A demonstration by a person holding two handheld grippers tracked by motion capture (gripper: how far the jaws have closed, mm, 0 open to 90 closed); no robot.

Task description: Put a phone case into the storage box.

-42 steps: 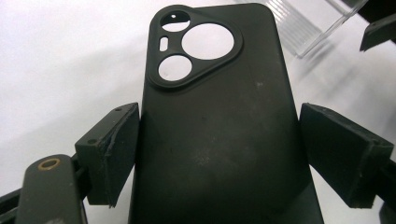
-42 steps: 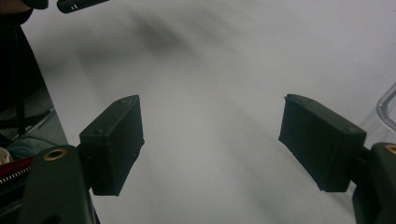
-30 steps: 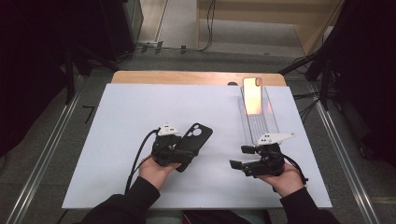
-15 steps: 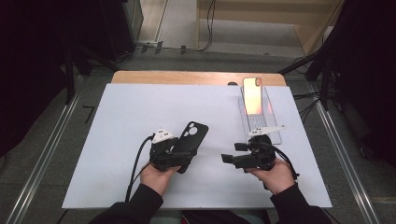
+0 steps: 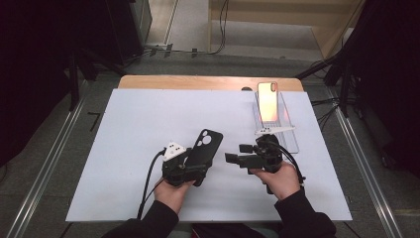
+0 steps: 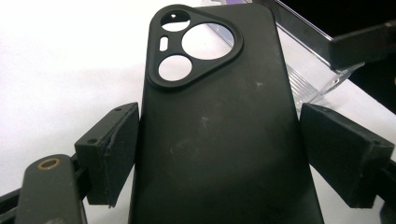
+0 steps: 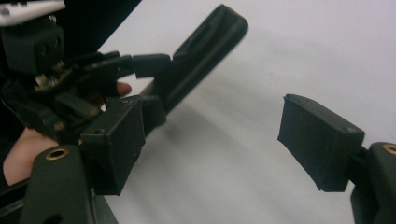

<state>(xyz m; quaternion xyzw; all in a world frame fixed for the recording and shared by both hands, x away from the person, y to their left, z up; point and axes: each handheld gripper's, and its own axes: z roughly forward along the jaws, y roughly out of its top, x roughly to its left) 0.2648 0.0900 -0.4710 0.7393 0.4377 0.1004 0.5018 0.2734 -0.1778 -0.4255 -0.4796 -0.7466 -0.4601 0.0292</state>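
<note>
Phone case, black, with a three-hole camera cut-out at its far end, sits gripped between the left gripper pads by its two long edges, lower half in the jaws, upper half sticking out tilted up off the white table. Left pad clearly touching the edge; right pad at the opposite edge, contact looks light. Right gripper turned sideways toward the case, jaws spread with nothing between them, a short way off from the case's free end; its own view shows the case edge-on, thin, angled upward. Behind, an orange-lit phone stands propped on a clear stand, well apart from both hands. Handling judgement: case looks light, thin-walled, somewhat flexible, matte so not too slippery; a hard squeeze across the width would likely bow it. Best hold is on the long side rims, away from the camera cut-out where the wall is weakest. Second grip probably wants the free upper edges, pads flat on the rims
</note>
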